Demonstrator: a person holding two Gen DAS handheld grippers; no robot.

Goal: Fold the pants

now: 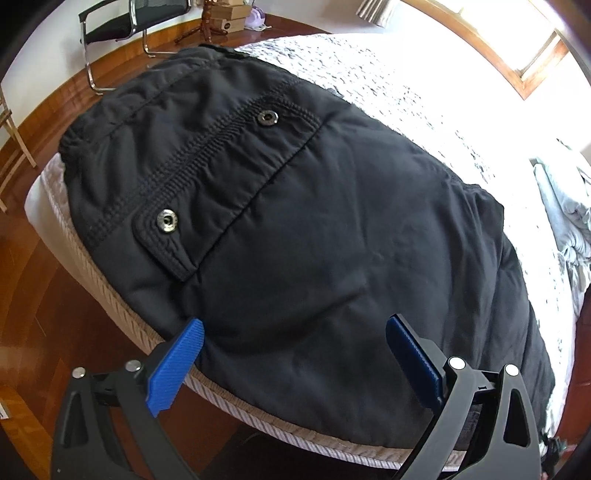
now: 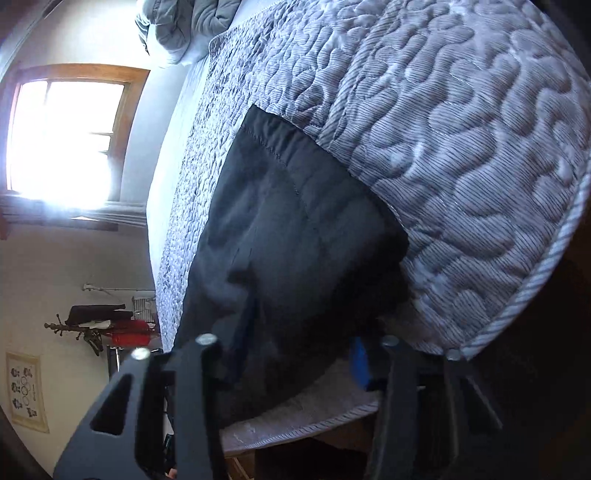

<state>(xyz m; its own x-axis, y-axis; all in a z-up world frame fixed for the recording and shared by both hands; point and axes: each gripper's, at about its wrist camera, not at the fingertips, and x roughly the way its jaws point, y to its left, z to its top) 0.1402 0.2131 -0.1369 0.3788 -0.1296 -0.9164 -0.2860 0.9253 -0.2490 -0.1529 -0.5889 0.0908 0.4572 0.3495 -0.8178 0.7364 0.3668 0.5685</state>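
Note:
Black pants (image 1: 295, 206) lie flat on the grey quilted bedspread (image 1: 369, 74), waistband with two metal snaps (image 1: 167, 220) toward the bed's left end. My left gripper (image 1: 295, 354) hangs open over the near edge of the pants by the mattress edge, blue pads (image 1: 177, 365) wide apart with nothing pinched. In the right wrist view a leg end of the pants (image 2: 288, 229) lies on the bedspread (image 2: 461, 147). My right gripper (image 2: 299, 354) is closed on bunched black cloth at the bed's edge. One blue pad (image 2: 360, 363) shows; the cloth hides the other.
A black chair (image 1: 110, 26), stacked boxes (image 1: 231, 14) and wooden floor (image 1: 44, 295) lie beyond the bed's left end. Crumpled grey bedding (image 1: 569, 214) sits at the head. A bright window (image 2: 66, 136) and a wall coat rack (image 2: 99, 325) are on the far side.

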